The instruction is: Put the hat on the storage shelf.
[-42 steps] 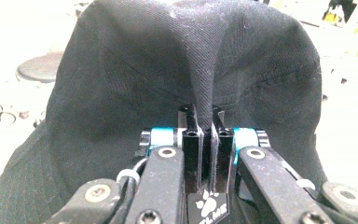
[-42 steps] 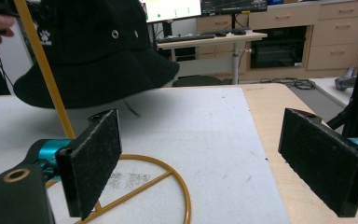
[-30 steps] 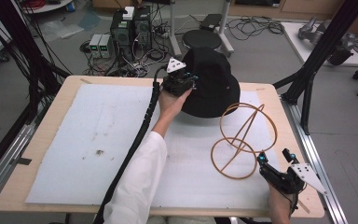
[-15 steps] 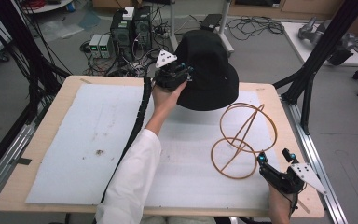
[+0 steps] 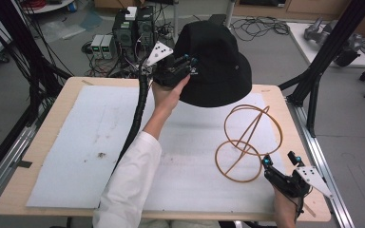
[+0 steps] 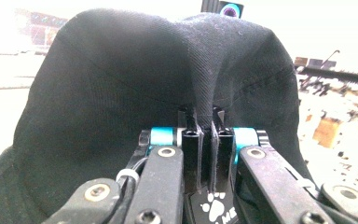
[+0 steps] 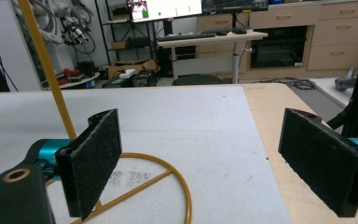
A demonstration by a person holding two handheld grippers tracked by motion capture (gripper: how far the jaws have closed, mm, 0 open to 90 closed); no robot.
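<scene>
Left gripper has its jaws pinched tight on a fold of the black bucket hat; in the left gripper view the cloth bunches up between the closed pads. The hat hangs in the air over the far edge of the table, brim drooping, clear of the white mat.

Right gripper sits low at the near right corner, jaws wide apart with nothing between them; its left pad is just beside the base ring of the yellow wire stand.

Judging by the layout, the step in hand is carrying the hat toward the stand. The next move would call for swinging it to the right and lowering the crown over the upper hoop, likely with the free gripper steadying the base ring.

In the way: the stand looks light and tippy, and the limp brim could snag a hoop. Black frame posts and floor cables stand well apart from the work.
</scene>
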